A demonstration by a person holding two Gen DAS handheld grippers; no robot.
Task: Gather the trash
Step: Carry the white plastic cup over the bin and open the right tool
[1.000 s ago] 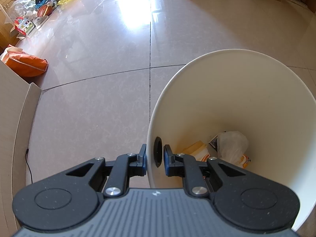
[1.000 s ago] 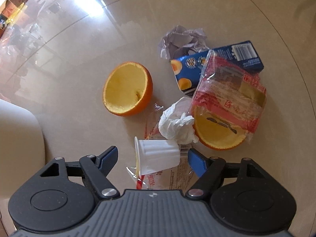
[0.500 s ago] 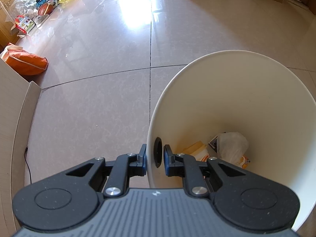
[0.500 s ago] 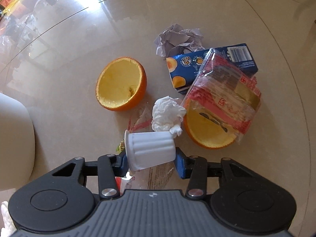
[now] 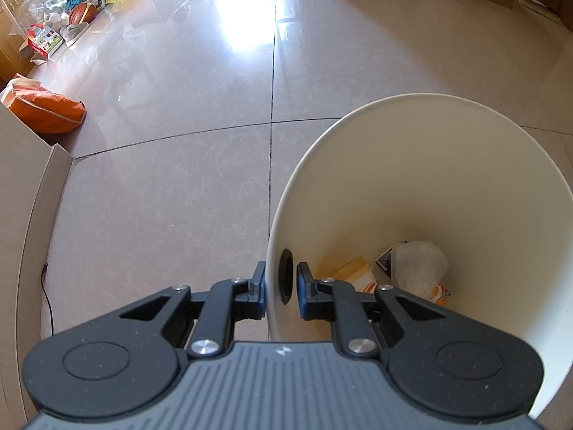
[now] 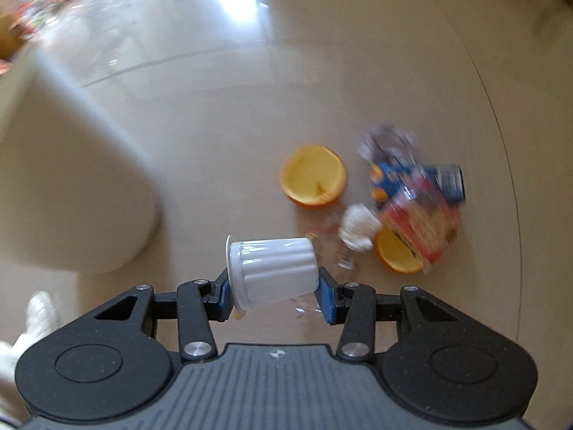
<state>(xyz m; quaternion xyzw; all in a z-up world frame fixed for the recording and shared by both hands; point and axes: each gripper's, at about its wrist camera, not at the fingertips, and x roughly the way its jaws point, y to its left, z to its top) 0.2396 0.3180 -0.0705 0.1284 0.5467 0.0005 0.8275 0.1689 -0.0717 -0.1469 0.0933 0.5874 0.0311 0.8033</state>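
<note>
Two wrist views over a glossy tiled floor (image 5: 172, 193). The left claw (image 5: 281, 283) is clamped tight on the near rim of a cream bin (image 5: 447, 165), one finger outside the wall and one inside beside a dark round hole; this grip probably steadies the bin and tips its mouth toward the incoming rubbish. A plastic bag (image 5: 417, 267) and some yellow packaging already lie at the bottom of the bin. The right claw (image 6: 274, 286) holds a ribbed white cup (image 6: 274, 268) sideways, one pad against its rim end and the other against its base; its jaws have just been closing, and the cup now sits pinched between them, clear of the floor. In this blurred view the bin appears as a pale mass at the left, apart from the cup, so the carry across looks like the step in hand. Still lying on the floor, well to the right, are two orange halves (image 6: 313, 175), a crumpled tissue (image 6: 358, 227), a blue carton (image 6: 415, 182), a red wrapper (image 6: 419, 229) and a grey paper wad (image 6: 388, 139). Much of the collecting seems yet to come.
</note>
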